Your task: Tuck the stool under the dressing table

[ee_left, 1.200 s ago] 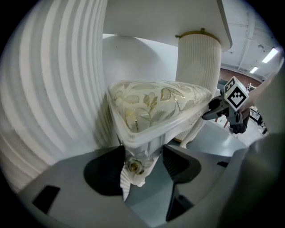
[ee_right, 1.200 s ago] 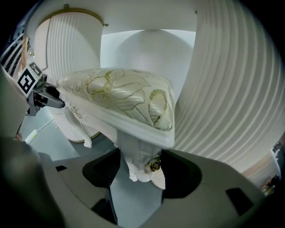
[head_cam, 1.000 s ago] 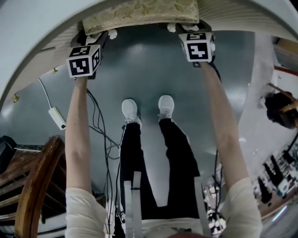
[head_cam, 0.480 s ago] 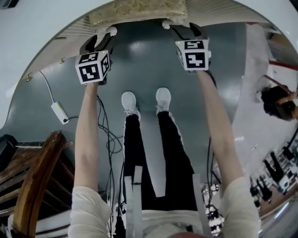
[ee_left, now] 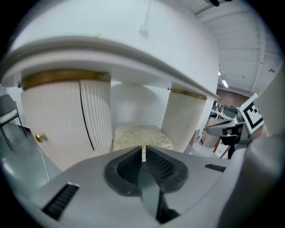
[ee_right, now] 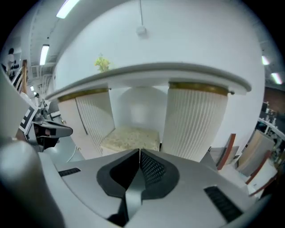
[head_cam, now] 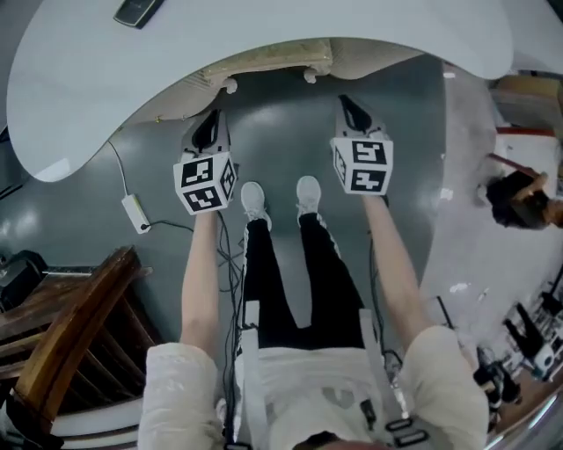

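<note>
The stool [head_cam: 268,60], with a pale gold patterned cushion, stands under the white dressing table [head_cam: 106,97]; only its near edge and two white feet show in the head view. It sits between the table's two ribbed pedestals in the left gripper view [ee_left: 140,136] and the right gripper view [ee_right: 131,137]. My left gripper [head_cam: 208,130] [ee_left: 143,153] hangs back from the stool, its jaws closing to a thin slit with nothing between them. Level with it, my right gripper [head_cam: 350,110] [ee_right: 139,153] is shut and empty.
A wooden chair [head_cam: 70,334] stands at the lower left. A white power adapter [head_cam: 135,214] and cables [head_cam: 230,264] lie on the grey floor by my feet [head_cam: 255,200]. A dark phone [head_cam: 139,9] lies on the tabletop. Another person [head_cam: 519,198] is at the right.
Both grippers have drawn back from the stool's edge and lifted, and their jaws have gone from open to closed. The stool stays under the table.
</note>
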### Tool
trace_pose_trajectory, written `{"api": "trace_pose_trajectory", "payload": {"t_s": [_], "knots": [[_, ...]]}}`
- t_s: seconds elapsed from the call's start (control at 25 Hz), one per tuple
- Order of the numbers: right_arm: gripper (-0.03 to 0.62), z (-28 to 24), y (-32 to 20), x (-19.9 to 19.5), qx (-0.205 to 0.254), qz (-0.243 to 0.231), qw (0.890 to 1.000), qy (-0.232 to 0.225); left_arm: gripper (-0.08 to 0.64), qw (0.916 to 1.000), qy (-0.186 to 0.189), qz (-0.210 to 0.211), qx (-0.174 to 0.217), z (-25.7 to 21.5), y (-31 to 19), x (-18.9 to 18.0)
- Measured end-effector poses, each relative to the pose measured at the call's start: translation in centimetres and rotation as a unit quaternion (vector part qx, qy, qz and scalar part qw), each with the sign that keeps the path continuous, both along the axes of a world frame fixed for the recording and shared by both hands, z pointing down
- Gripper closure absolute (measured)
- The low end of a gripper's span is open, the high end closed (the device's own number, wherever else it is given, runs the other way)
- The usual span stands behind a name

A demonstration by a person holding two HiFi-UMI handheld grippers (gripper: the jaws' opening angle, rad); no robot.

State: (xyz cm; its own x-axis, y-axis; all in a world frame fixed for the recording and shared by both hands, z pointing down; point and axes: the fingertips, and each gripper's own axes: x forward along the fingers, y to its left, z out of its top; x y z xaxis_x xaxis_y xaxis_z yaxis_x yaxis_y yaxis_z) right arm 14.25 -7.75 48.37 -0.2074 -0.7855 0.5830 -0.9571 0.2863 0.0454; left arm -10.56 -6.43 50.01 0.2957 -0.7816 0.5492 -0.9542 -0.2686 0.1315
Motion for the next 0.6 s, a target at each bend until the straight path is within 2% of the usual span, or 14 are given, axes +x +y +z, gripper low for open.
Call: {"api": "trace_pose_trajectory", "payload": {"t_s": [0.16, 0.24, 0.36, 0.44, 0.6], "knots": [[0.588, -5.6, 2.7, 0.4, 0.026, 0.020, 0.999, -0.017, 0.546, 0.9990, 0.007, -0.037, 0.025, -6.2, 3.1, 0.1], [0.588, -7.2, 4.9, 1.1, 0.020, 0.026, 0.999, -0.021, 0.555, 0.9983, 0.003, -0.055, 0.018, -7.8, 5.2, 0.6], [0.588, -8.4, 8.7, 2.7, 0.007, 0.024, 0.999, -0.028, 0.555, 0.9967, 0.025, -0.076, 0.005, -9.5, 8.3, 2.5], [0.588, -10.5, 9.9, 2.8, 0.016, 0.022, 0.999, -0.030, 0.557, 0.9960, 0.032, -0.082, 0.014, -12.0, 9.0, 2.9], [0.589, -14.1, 11.3, 2.7, 0.026, 0.011, 0.999, -0.029, 0.557, 0.9966, 0.019, -0.072, 0.034, -16.2, 9.4, 3.2]]}}
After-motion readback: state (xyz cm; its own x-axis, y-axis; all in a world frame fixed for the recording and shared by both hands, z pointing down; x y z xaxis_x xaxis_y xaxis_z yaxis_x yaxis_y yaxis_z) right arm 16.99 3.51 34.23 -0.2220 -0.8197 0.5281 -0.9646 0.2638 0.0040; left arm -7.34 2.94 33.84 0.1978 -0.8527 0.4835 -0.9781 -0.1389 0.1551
